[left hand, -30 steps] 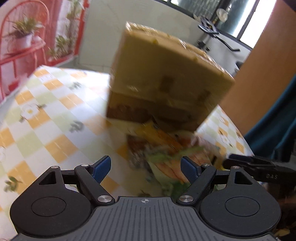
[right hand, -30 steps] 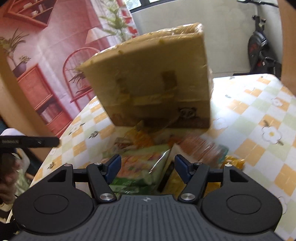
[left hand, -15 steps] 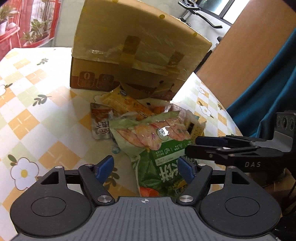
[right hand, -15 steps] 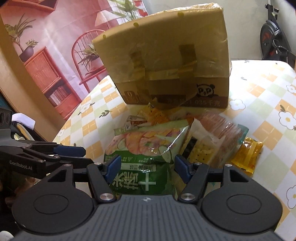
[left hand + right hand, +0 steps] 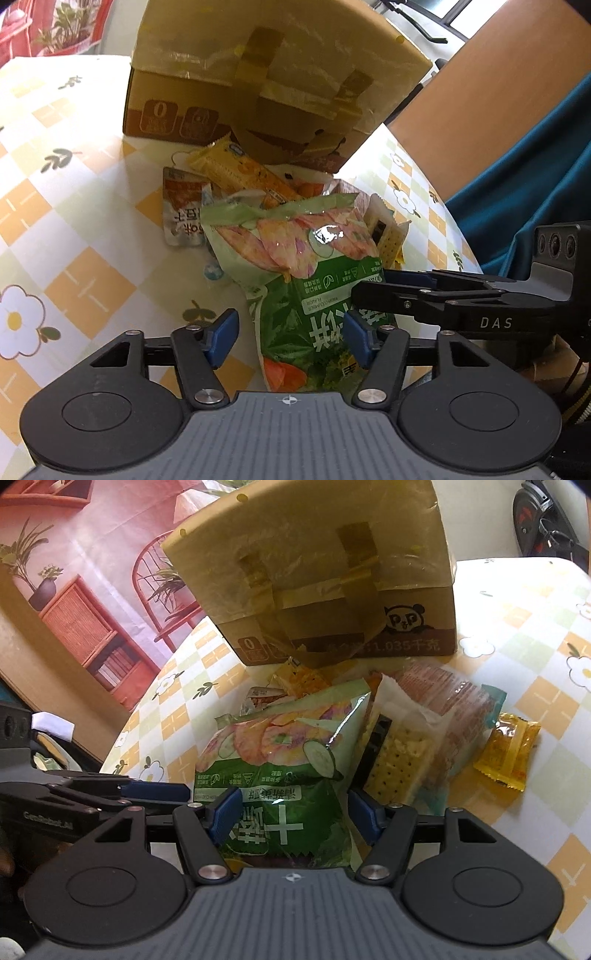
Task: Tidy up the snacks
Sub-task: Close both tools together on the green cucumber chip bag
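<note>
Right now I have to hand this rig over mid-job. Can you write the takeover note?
Left gripper: jaws closing around the near end of the green chip bag, pads not yet pressing.
Right gripper: open, straddling the same bag's near end, no grip.
Snacks lie piled on the checked tablecloth in front of the taped cardboard box: cracker pack, orange wafer bar, small orange sachet, red-and-white pouch.
Done: nothing sorted that I can see.
Left: the whole pile, starting with the green bag.
</note>
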`<state>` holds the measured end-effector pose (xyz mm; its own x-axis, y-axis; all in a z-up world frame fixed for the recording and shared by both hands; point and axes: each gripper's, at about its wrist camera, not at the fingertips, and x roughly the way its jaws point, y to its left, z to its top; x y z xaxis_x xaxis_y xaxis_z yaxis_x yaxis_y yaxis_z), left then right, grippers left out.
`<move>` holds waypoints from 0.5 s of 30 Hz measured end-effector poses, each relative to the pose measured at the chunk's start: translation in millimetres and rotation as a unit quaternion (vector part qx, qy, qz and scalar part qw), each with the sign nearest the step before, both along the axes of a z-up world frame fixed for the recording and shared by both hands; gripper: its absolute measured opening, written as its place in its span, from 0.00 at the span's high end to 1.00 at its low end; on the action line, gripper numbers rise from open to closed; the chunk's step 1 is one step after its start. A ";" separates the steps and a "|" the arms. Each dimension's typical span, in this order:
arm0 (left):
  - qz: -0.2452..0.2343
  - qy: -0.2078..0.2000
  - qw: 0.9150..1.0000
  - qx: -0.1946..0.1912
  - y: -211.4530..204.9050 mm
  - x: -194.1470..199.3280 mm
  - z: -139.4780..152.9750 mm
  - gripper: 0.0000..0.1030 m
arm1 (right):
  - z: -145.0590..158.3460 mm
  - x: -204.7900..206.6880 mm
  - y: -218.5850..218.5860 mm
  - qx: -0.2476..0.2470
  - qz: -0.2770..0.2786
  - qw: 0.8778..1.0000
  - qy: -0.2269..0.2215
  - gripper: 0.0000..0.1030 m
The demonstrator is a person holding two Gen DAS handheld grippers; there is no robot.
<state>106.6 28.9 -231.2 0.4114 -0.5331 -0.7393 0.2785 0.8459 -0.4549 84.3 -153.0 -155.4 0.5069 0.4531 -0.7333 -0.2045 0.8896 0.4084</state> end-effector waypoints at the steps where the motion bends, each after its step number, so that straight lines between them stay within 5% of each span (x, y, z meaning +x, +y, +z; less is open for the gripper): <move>1: -0.001 0.003 1.000 -0.002 -0.3 1.0 -1.3 0.42 | -0.3 0.4 -0.2 0.003 0.002 1.000 0.001 0.38; 15: 0.000 0.016 1.000 -0.019 -0.6 5.5 -8.1 0.53 | -4.4 3.7 3.4 0.024 0.016 1.000 0.004 0.45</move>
